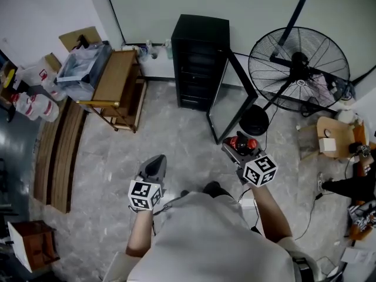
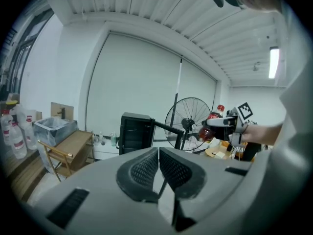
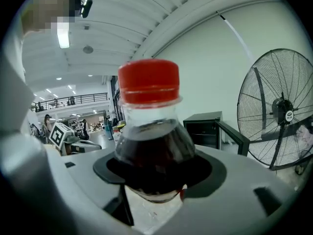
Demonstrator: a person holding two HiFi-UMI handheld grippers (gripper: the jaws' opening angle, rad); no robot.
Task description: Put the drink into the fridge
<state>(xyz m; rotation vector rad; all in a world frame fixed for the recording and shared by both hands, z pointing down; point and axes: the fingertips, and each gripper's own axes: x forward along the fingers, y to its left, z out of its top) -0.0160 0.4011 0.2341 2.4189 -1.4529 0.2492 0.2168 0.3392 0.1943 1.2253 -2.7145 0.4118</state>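
- Floor (image 1: 176, 140): pale, veined stone look, slightly glossy, spread out in front of the fridge (image 1: 198, 60).
- Fan (image 1: 298, 69): round black wire cage on a dark stand, just right of the fridge in the head view.
- Fridge: small black box, matte, back against the wall; dark-framed glass door (image 1: 230, 98) swung wide open.
- Cart (image 1: 117, 84): light wood, flat top, left of the fridge and well apart from it.
- Right claw (image 3: 156, 180): grey moulded shell with dark pads, clamped round the body of the drink (image 3: 149, 141), short of the fridge's open door.
- Left claw (image 2: 159, 173): same grey shell, mesh-textured black pads pressed together with nothing between, left of the right claw and farther back from the fridge.
- Drink: clear plastic bottle, rounded shoulder, dark cola inside, smooth red screw cap; long axis upright, cap pointing up; held in the air in front of the fridge, outside it.
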